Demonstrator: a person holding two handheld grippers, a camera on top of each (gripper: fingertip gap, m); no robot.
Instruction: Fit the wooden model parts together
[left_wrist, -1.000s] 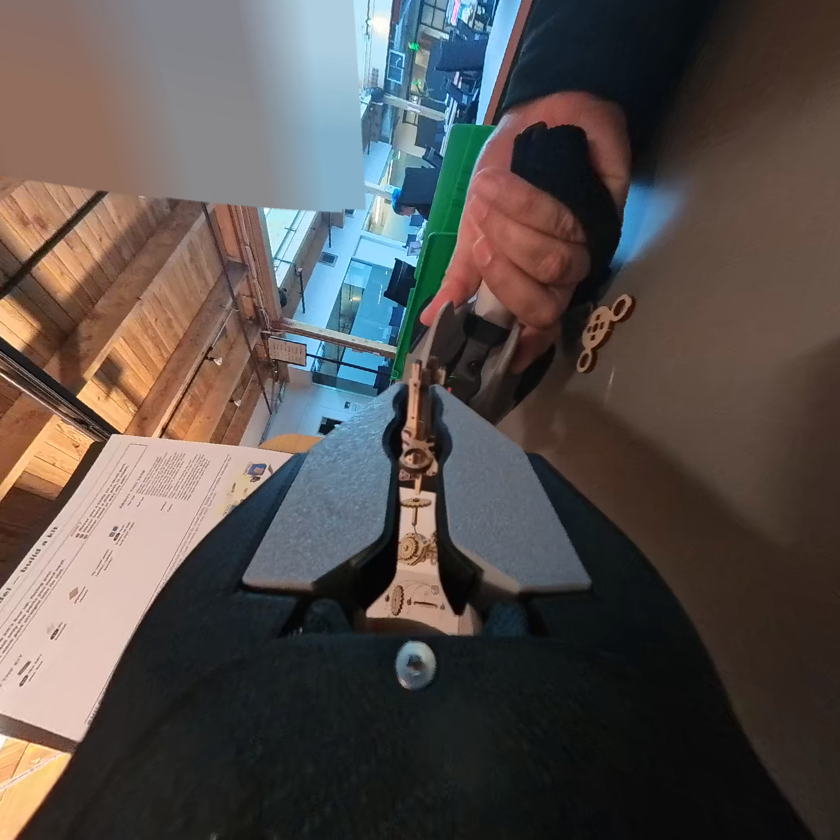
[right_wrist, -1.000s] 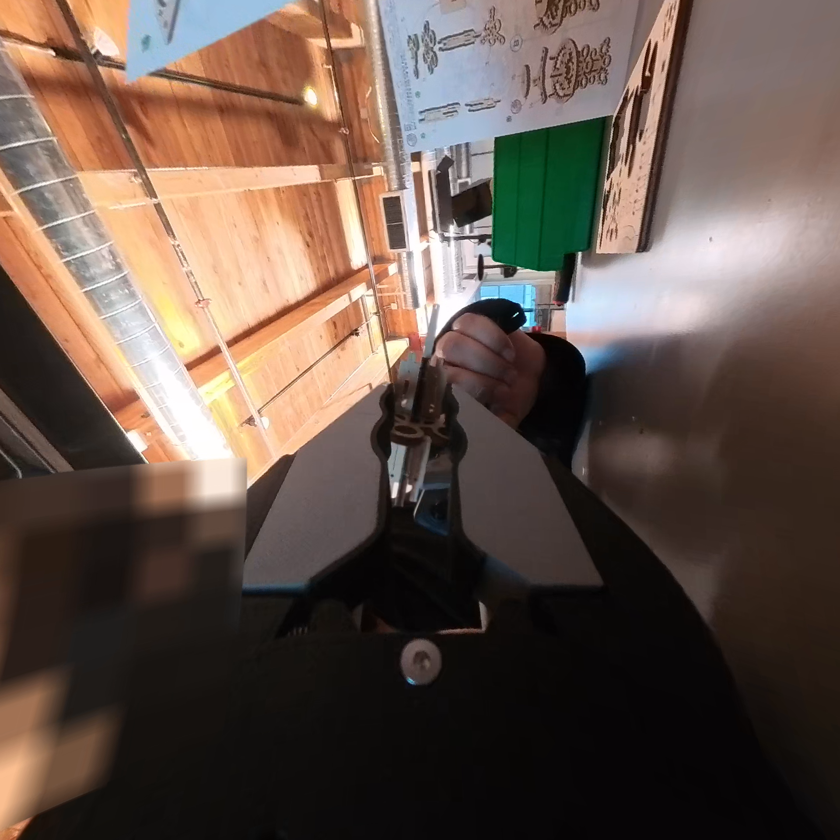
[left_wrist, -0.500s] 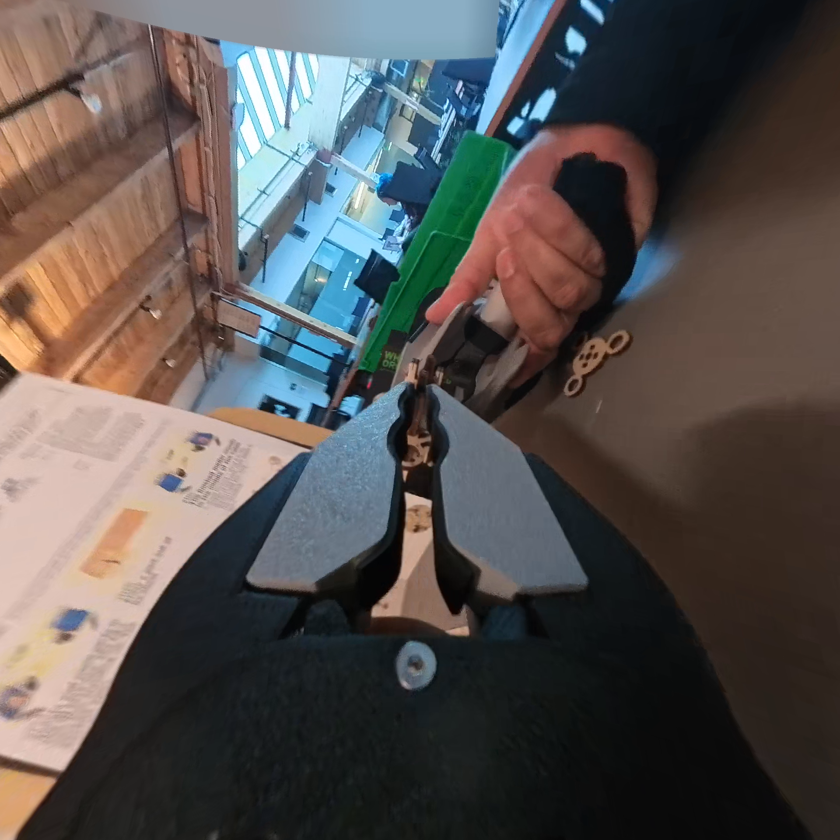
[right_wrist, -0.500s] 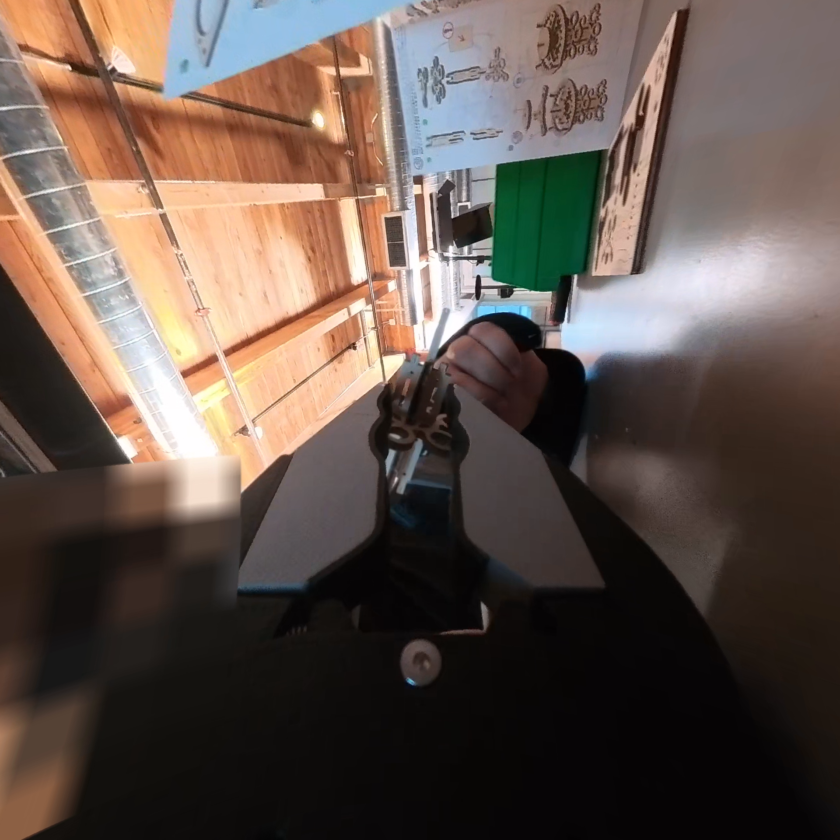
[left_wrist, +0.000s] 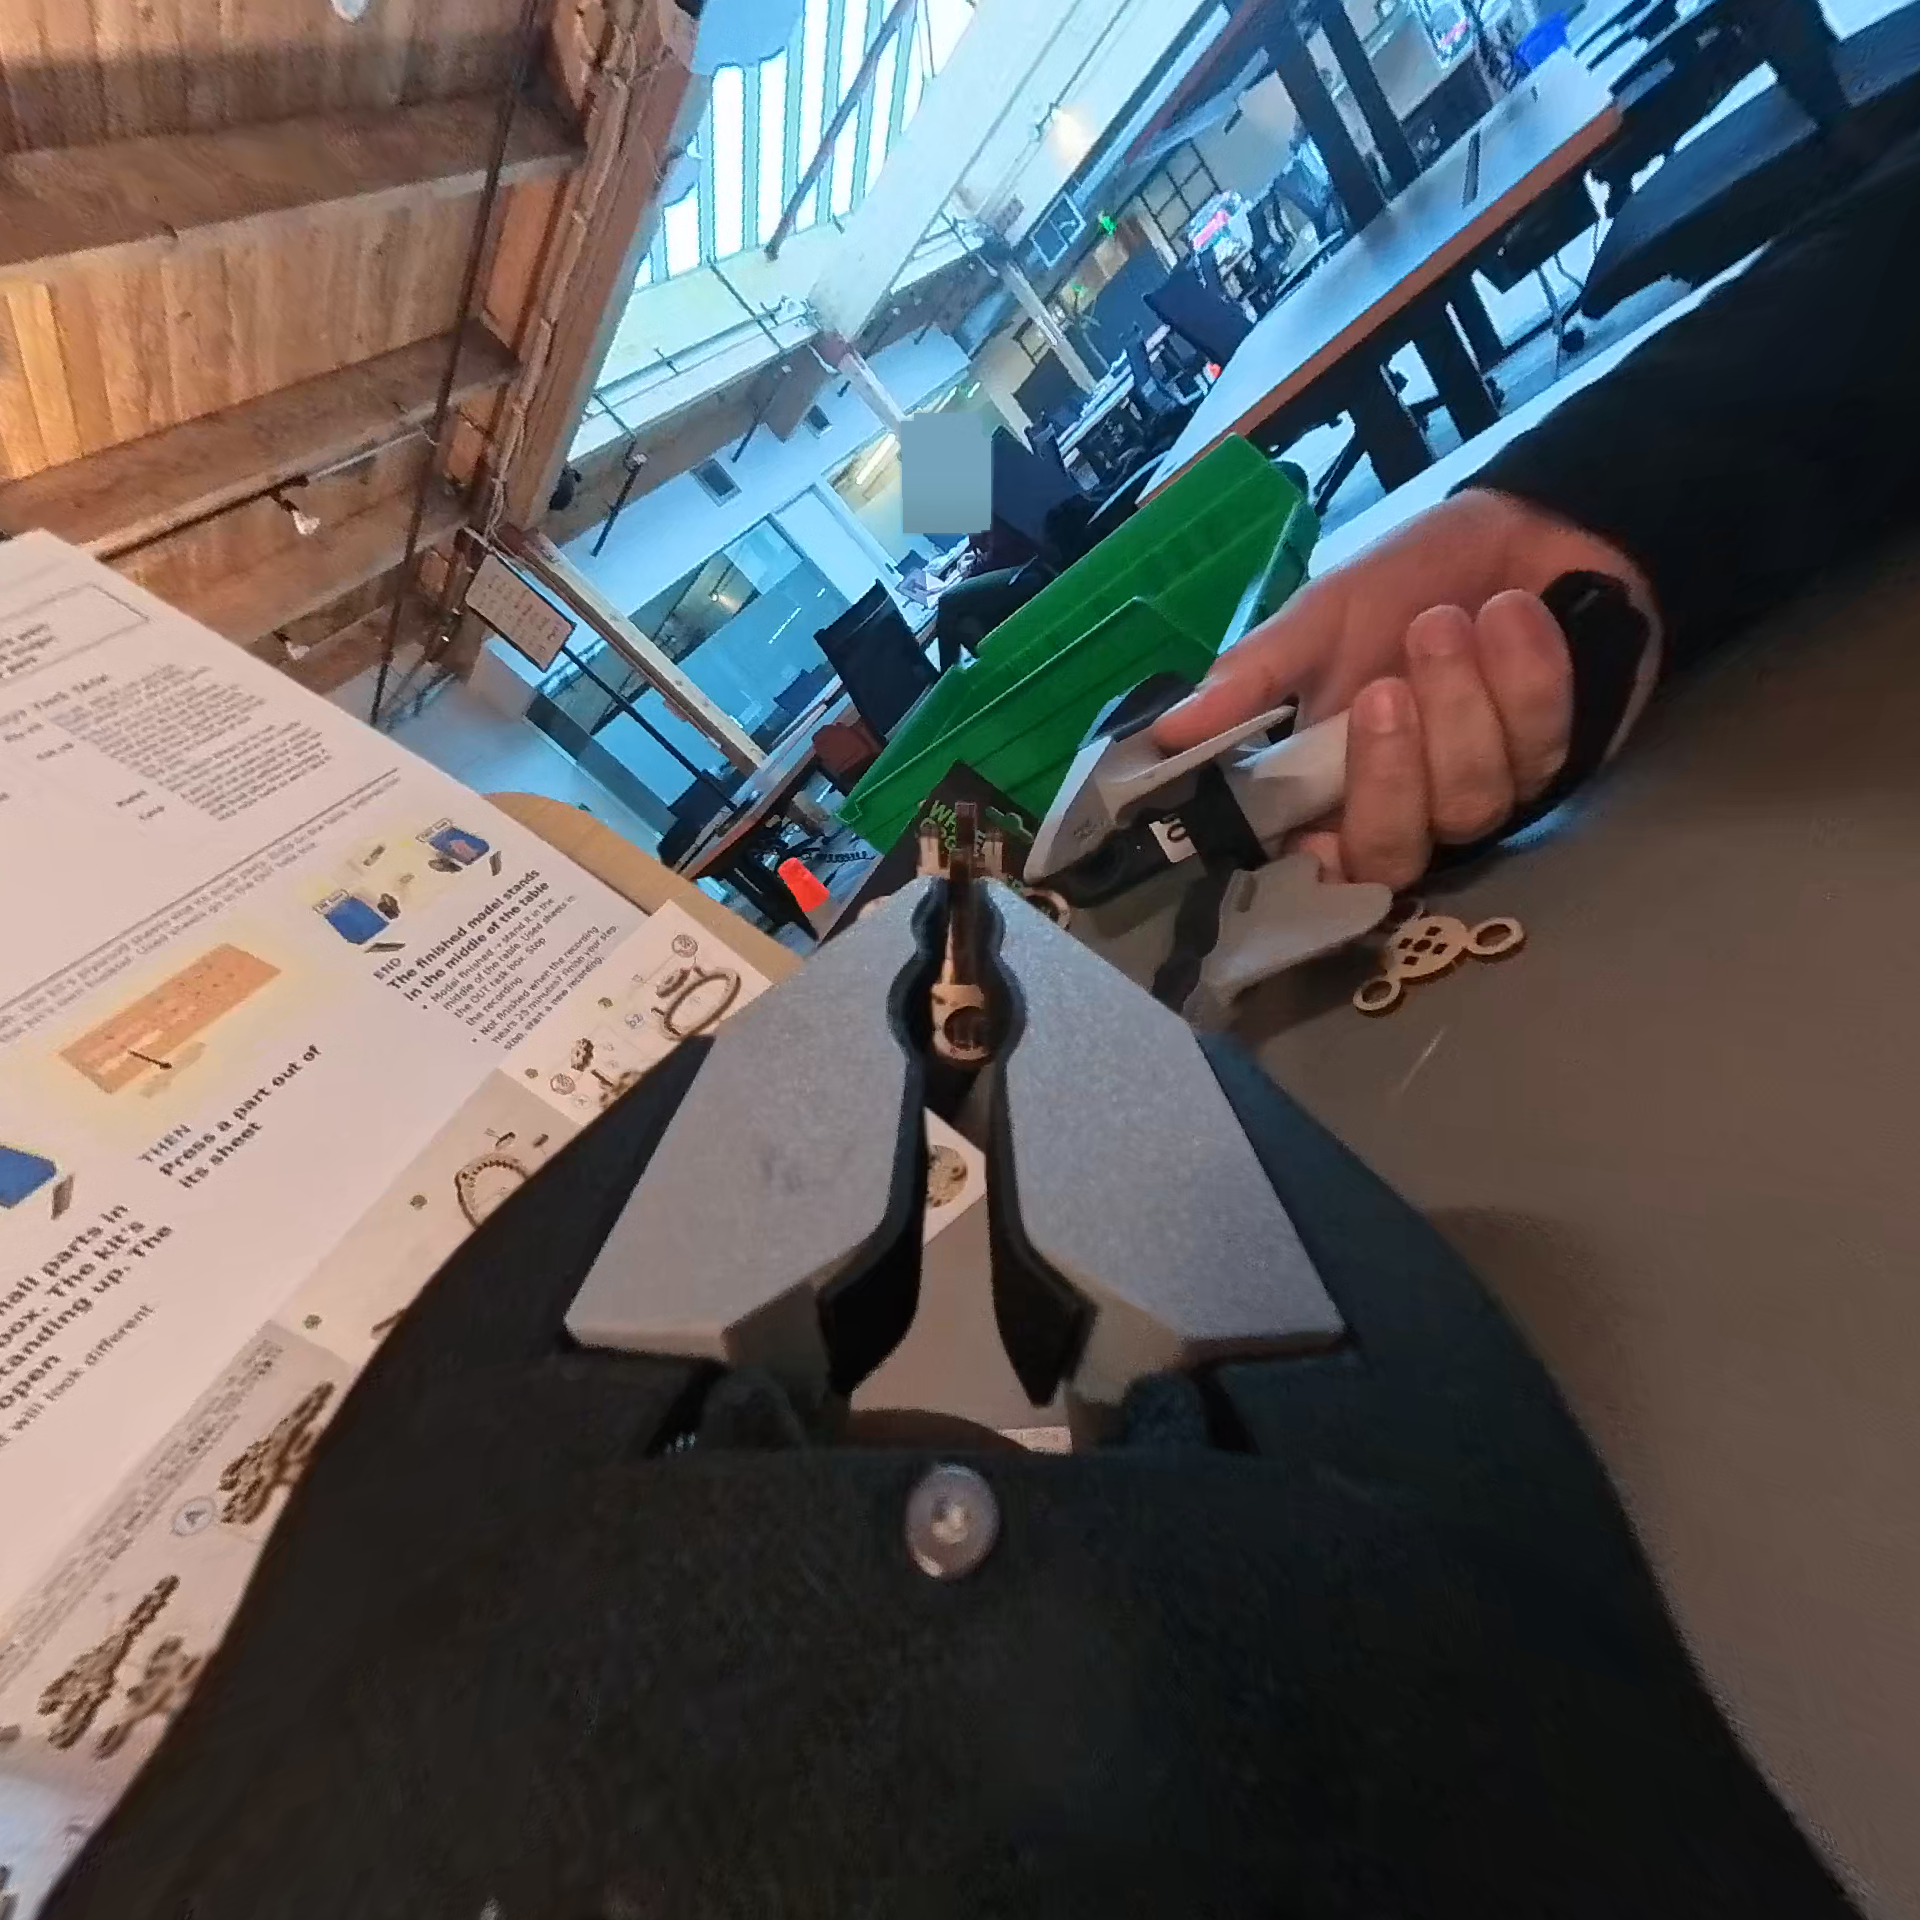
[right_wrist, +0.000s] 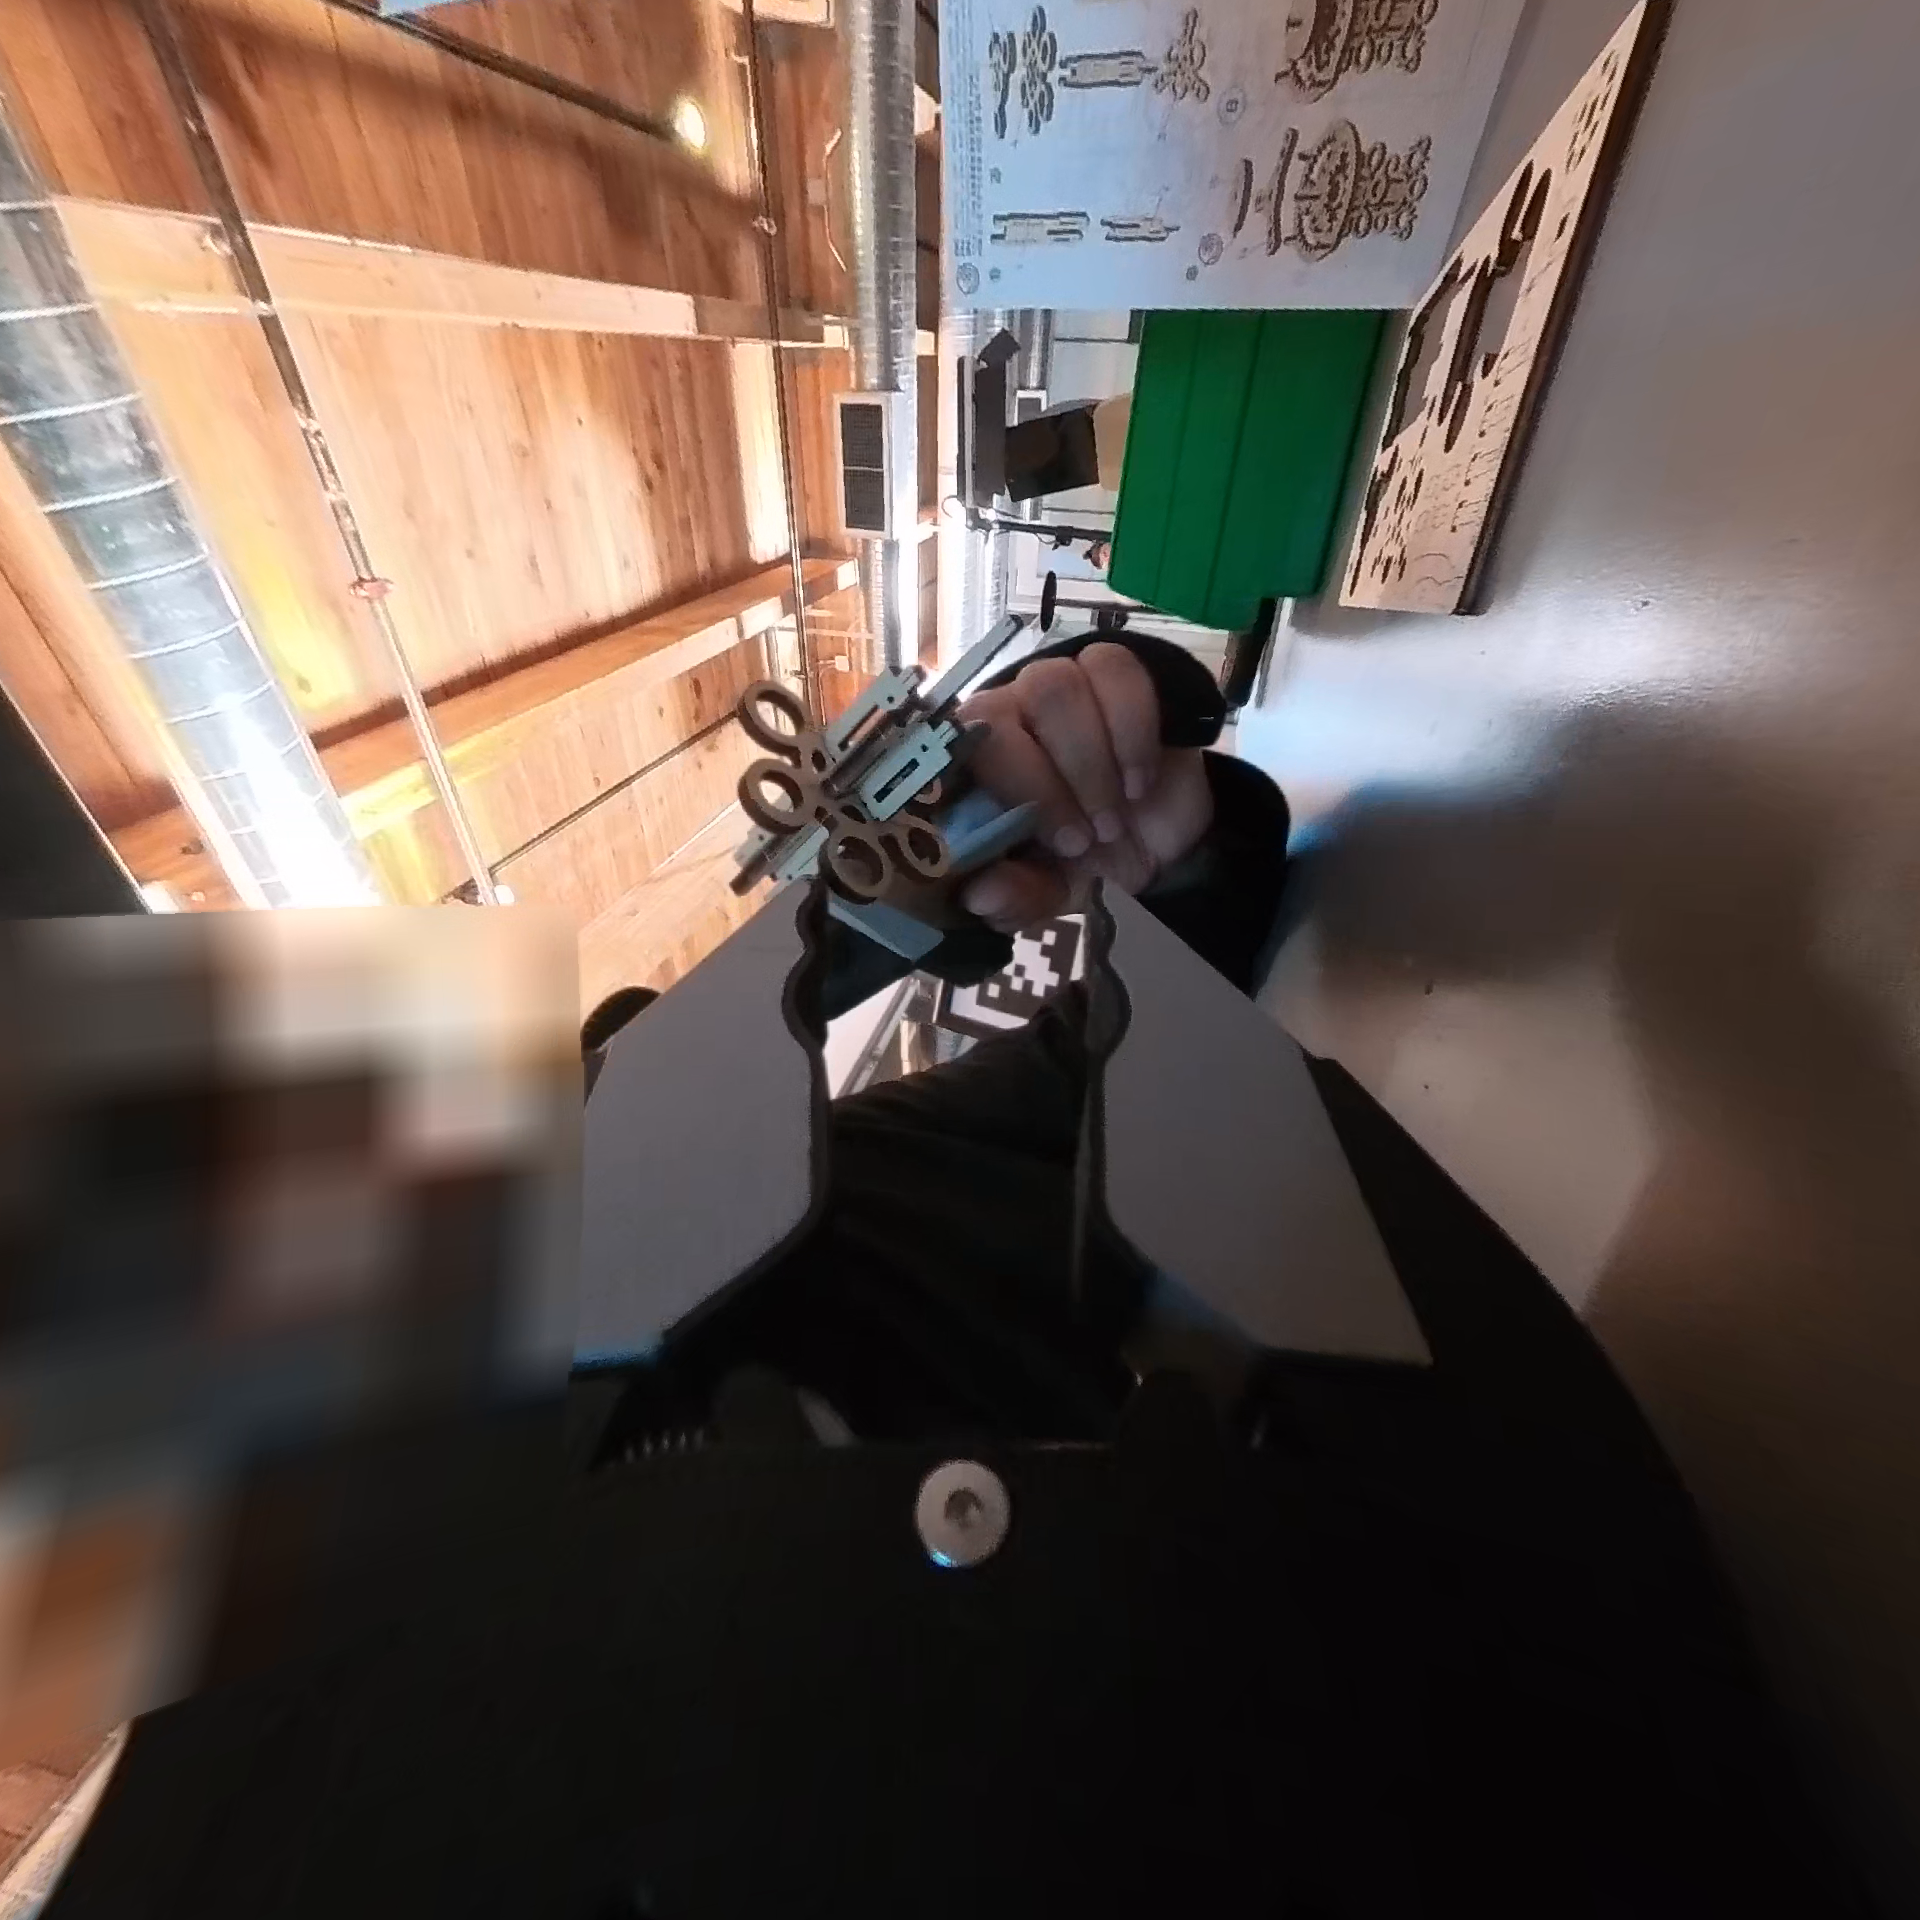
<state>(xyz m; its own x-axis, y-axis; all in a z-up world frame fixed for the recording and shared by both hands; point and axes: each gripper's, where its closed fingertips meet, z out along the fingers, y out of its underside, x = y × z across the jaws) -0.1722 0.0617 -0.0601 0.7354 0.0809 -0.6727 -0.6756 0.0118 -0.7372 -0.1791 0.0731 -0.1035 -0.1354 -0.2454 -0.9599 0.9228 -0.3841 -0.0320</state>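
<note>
My left gripper (left_wrist: 961, 914) is shut on a small wooden model assembly (left_wrist: 958, 992), seen edge-on between its grey fingers. In the right wrist view the same assembly (right_wrist: 842, 821) shows ringed wooden pieces and pale slotted bars, held out by the far left gripper and a hand (right_wrist: 1091, 769). My right gripper (right_wrist: 951, 935) is open and empty, just below and short of the assembly. In the left wrist view the right gripper (left_wrist: 1174, 873) lies low over the table in a hand (left_wrist: 1434, 686), fingers apart. A loose ringed wooden piece (left_wrist: 1439, 961) lies on the table beside it.
Printed instruction sheets (left_wrist: 208, 987) lie at the left of the grey table (left_wrist: 1662, 1195). A green bin (left_wrist: 1101, 665) stands behind the grippers, also in the right wrist view (right_wrist: 1236, 457). A punched wooden part sheet (right_wrist: 1496, 312) and a diagram sheet (right_wrist: 1195, 145) lie farther off. The grippers' ends are close to 5 cm from one another.
My right gripper has opened and let go of the ringed wooden piece, which stays with the assembly in my left gripper. The left gripper has rolled, still shut.
</note>
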